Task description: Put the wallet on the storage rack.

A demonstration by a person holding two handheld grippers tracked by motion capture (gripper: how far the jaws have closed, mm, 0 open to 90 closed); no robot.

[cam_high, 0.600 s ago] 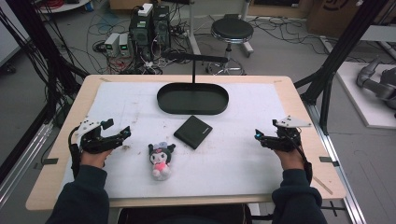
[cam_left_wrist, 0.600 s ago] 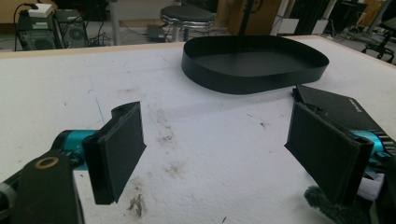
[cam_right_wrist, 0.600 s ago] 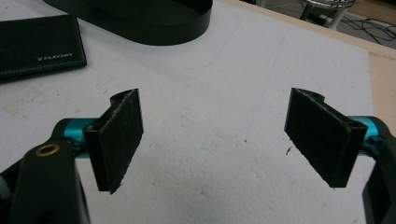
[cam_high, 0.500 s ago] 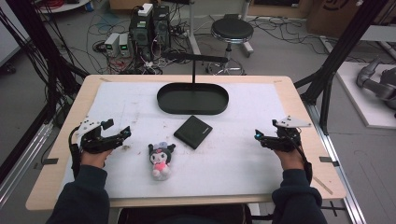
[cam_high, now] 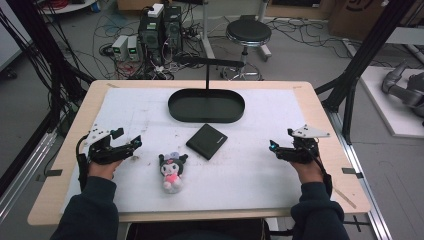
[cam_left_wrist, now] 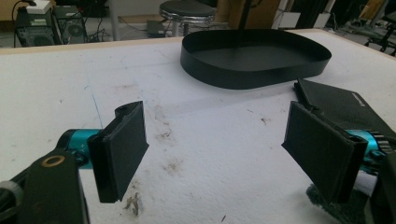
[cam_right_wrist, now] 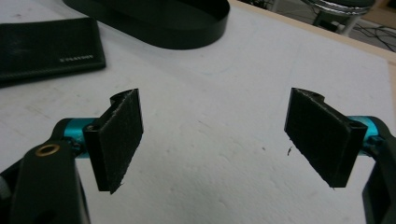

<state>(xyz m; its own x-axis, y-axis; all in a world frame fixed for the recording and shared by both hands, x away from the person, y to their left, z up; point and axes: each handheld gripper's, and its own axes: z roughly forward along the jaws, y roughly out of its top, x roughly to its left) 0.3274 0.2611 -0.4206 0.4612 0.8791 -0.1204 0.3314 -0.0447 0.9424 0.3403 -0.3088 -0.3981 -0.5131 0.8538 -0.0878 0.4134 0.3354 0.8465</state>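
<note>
Counted on table: one black oval tray (cam_high: 206, 106), one black wallet (cam_high: 206, 141). One plush toy (cam_high: 172, 171). Two grippers.

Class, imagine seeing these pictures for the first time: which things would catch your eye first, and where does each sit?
Likely the small plush doll with black ears and a pink body, lying near the front edge of the white table cover. Behind it lie a flat black rectangular case and an empty black oval tray. The left gripper and right gripper rest open at either side.
</note>
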